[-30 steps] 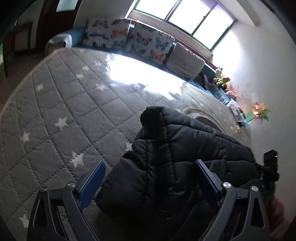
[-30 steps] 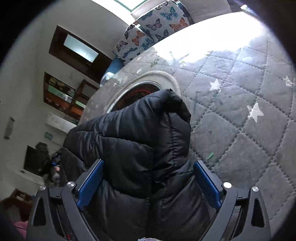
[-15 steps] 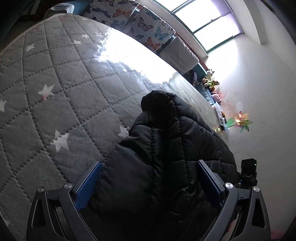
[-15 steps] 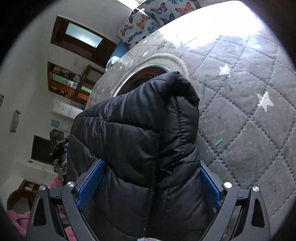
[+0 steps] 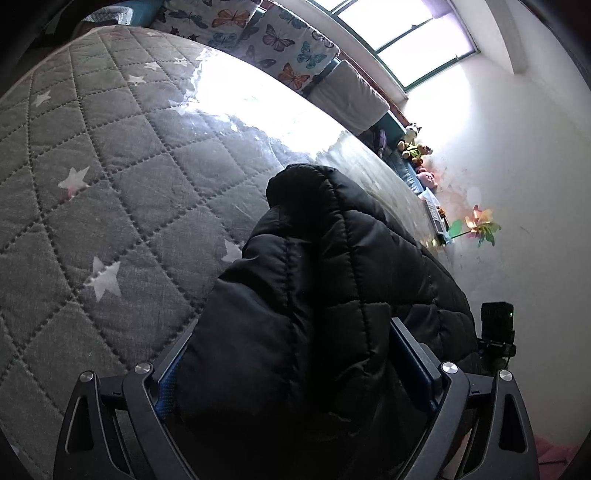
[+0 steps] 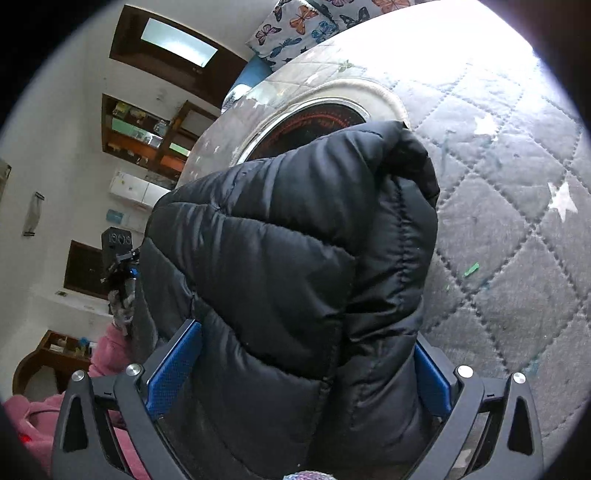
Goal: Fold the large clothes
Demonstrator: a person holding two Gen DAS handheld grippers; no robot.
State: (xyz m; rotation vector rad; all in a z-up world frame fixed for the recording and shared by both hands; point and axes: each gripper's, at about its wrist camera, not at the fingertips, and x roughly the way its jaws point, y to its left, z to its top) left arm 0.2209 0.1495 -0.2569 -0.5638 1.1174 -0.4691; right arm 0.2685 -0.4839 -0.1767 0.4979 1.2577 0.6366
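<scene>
Landmark: the grey star-quilted mattress [image 5: 122, 192]; I place everything else against it.

Jacket: the black puffer jacket [image 5: 317, 288] is bunched up above the mattress near its edge, a thick fold rising in front of each camera, the rest sagging toward me and out of view.

Left gripper: my left gripper [image 5: 295, 369] has its blue pads pressed into the padding on both sides, so I read it as clamped on the jacket.

Right gripper: my right gripper [image 6: 303, 365] likewise pinches a wad of the jacket, pads sunk into the fabric on either side.

Behind the jacket: in the right wrist view a round, pale-rimmed object [image 6: 325, 114] lies on the mattress just beyond the fold; what it is I cannot tell.

Far side: butterfly cushions [image 5: 258, 33] line the mattress edge beneath the window.

Step in hand: I judge this as carrying a gripped edge over the mattress to lay down a fold; the jacket is not flat, so the task looks early or midway.

Next move: it calls for both grippers to travel together and level, lowering the fold onto the mattress before letting go.

Risk: slick, springy padding may slide out or puff back open.
</scene>
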